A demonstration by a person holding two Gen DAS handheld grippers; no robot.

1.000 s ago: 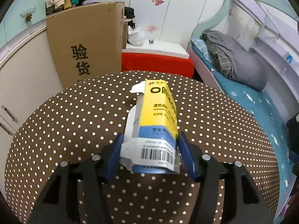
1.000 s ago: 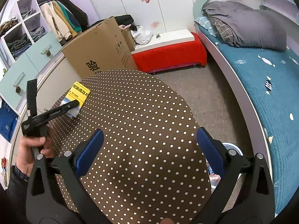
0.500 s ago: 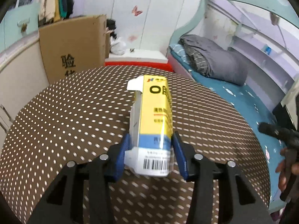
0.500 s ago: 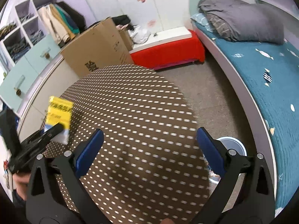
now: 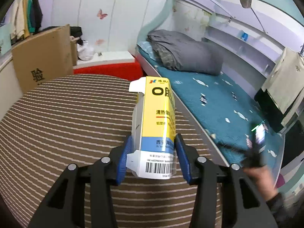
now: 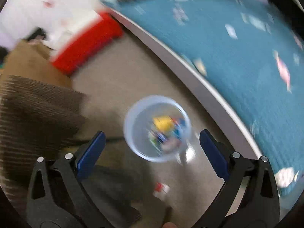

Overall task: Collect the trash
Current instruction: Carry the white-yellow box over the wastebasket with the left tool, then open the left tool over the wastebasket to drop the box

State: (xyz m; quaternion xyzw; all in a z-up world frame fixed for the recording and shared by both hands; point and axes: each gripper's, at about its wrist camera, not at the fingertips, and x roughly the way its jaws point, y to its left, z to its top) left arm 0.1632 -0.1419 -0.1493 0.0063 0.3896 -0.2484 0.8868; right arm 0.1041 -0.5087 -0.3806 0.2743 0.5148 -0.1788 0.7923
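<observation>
The left claw (image 5: 152,156) is gripping a yellow, white and blue carton (image 5: 154,125) by its lower end, the barcode flap nearest the camera. Both blue pads (image 5: 123,161) are pressing on the carton's side walls, so the jaws are standing part way closed around it, and the box is sticking out forward along the fingers, its torn top flap pointing away. Held this way, by the narrow base, the empty box is probably light enough to be carried without sagging, and the far end is free to tip into a bin. The carton is hanging above the brown striped-looking counter (image 5: 57,123), not resting on it, near the edge that faces the bed (image 5: 218,102).

The right claw (image 6: 151,146) is gaping wide with nothing between its pads. It is pointing steeply down at the floor (image 6: 117,79), and a round pale trash bin (image 6: 133,114) is lying straight ahead between the fingers, already holding some colourful scraps, one of them yellow. The picture is badly smeared, so what the scraps are cannot be told. A small white and red piece (image 6: 161,189) is lying on the floor just beside the bin, nearer the camera; it may be litter that missed.

Judging from this, the carton is trash on its way to the bin, which is standing on the floor between counter and bed, while the free claw is perhaps going for the stray piece. In the left view a person's hand (image 5: 260,178) is showing blurred at the right edge.
</observation>
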